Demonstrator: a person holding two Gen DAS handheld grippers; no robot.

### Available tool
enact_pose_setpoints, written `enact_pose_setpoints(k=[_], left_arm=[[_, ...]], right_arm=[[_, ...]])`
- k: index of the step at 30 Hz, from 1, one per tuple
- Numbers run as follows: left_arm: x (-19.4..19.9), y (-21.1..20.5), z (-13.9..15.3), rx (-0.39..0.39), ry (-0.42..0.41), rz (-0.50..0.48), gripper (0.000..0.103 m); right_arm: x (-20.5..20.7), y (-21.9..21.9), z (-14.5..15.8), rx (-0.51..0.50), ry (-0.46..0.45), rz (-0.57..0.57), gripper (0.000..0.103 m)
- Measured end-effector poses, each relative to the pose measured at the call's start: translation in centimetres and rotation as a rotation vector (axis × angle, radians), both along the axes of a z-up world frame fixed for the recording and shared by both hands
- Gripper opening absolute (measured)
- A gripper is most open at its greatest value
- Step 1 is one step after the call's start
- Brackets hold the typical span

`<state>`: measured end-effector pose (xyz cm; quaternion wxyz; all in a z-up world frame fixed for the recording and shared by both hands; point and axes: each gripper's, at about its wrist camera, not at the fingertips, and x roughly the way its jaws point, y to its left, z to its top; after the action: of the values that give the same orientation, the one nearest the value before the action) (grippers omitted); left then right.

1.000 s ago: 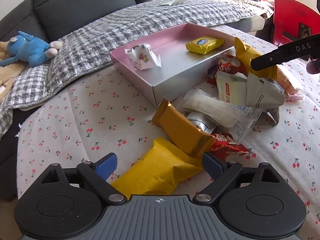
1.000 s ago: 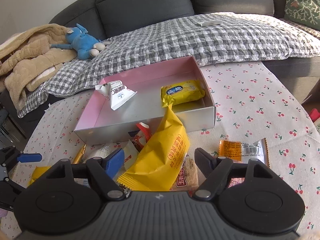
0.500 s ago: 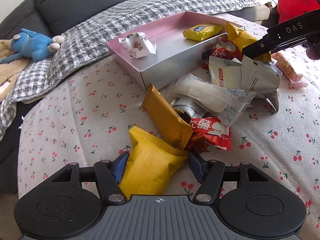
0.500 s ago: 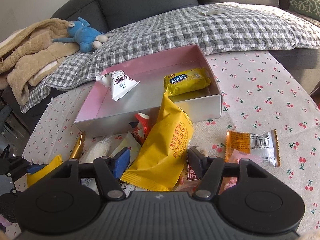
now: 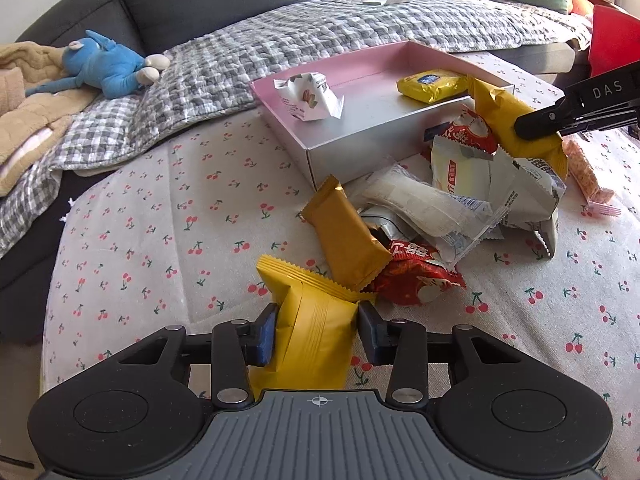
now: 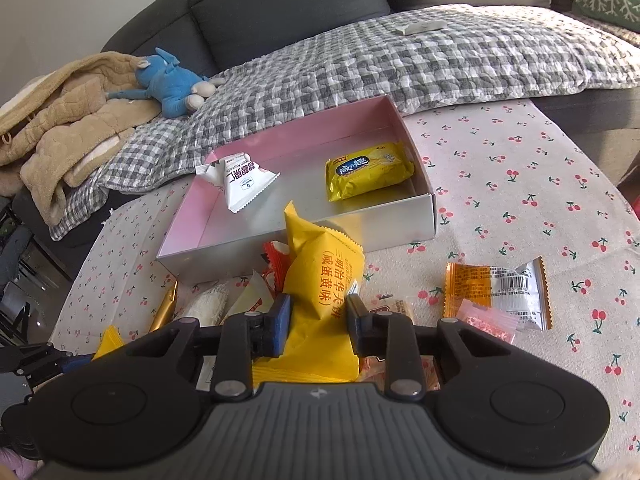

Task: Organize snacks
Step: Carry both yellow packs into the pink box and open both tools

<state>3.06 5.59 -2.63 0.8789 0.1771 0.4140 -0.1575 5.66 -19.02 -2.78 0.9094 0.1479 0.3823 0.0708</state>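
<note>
A pink and silver box (image 5: 360, 136) (image 6: 404, 220) stands on the cherry-print table and holds a white triangular pack (image 5: 310, 96) (image 6: 238, 178) and a yellow biscuit pack (image 5: 432, 85) (image 6: 370, 170). My left gripper (image 5: 317, 332) is shut on a yellow snack bag (image 5: 312, 328) at the near end of a snack pile (image 5: 440, 208). My right gripper (image 6: 318, 320) is shut on another yellow bag (image 6: 324, 284), just in front of the box. The right gripper also shows in the left wrist view (image 5: 576, 110).
A gold bar (image 5: 344, 236) and a red pack (image 5: 416, 276) lie beside the left gripper. An orange and silver pack (image 6: 496, 292) and a pink sachet (image 6: 486, 318) lie to the right. A sofa with a checked blanket (image 6: 380, 60) and a blue plush toy (image 6: 168, 80) stands behind the table.
Both grippers have closed from open onto their yellow bags. The left gripper has moved forward over its bag.
</note>
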Motion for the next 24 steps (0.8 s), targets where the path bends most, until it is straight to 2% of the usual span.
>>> enact_pose_setpoints(k=[5, 14, 16, 18, 24], left_arm=[[-0.2, 0.3, 1.5, -0.038, -0.019, 0.008, 0.034], [-0.4, 0.5, 2.9, -0.084, -0.049, 0.041, 0.032], [-0.4, 0.6, 3.2, -0.096, -0.055, 0.051, 0.032], [-0.2, 0.7, 3.5, -0.109, -0.059, 0.059, 0.032], [-0.1, 0.4, 3.9, -0.124, -0.055, 0.062, 0.032]], right_arm=[[-0.2, -0.4, 0.4, 0.022, -0.007, -0.009, 0.024], [-0.6, -0.6, 1.2, 0.049, -0.035, -0.012, 0.02], [-0.7, -0.7, 1.3, 0.052, -0.039, -0.012, 0.012], [-0.7, -0.8, 1.4, 0.063, -0.04, -0.012, 0.009], [-0.4, -0.6, 1.1, 0.075, -0.025, 0.017, 0.01]])
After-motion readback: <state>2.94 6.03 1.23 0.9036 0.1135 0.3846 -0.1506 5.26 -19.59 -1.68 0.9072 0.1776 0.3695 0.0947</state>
